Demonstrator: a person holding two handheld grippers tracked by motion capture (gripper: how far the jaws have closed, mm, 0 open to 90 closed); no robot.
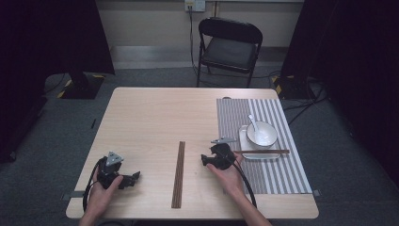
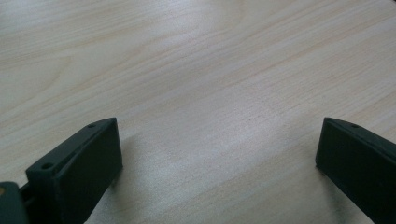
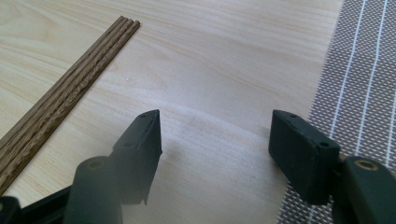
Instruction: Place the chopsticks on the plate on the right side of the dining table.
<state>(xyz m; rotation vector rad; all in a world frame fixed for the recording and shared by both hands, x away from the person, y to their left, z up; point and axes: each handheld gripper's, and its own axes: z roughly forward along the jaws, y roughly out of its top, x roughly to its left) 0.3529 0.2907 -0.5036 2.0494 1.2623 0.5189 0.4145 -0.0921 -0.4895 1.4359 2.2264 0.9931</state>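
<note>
On the left, the left claw (image 1: 131, 178) rests low on the counter (image 1: 146, 117) near its front edge, held in the person's left hand (image 1: 101, 190); its jaws stand wide apart with only bare wood between them, so it is open and holds nothing. I judge it is parked there because it has no work at this moment. In the middle lies the bundle of sticks (image 1: 178, 174), dark brown and ridged, flat on the counter between the two claws and apart from both. Its long axis runs from the front edge toward the far side, almost straight, and in the right gripper view the sticks (image 3: 65, 98) run slanted at the left of the jaws. The right claw (image 1: 207, 159) rests just beside the striped mat (image 1: 268, 179), turned toward the sticks; its jaws are also open, nothing is between them. It is probably placed so to reach sideways for the bundle. On the mat stands a tray (image 1: 244, 141) with a bowl (image 1: 261, 133) and a spoon (image 1: 253, 123), and one pair of chopsticks (image 1: 263, 151) lies across the tray's near edge, pointing left to right.
</note>
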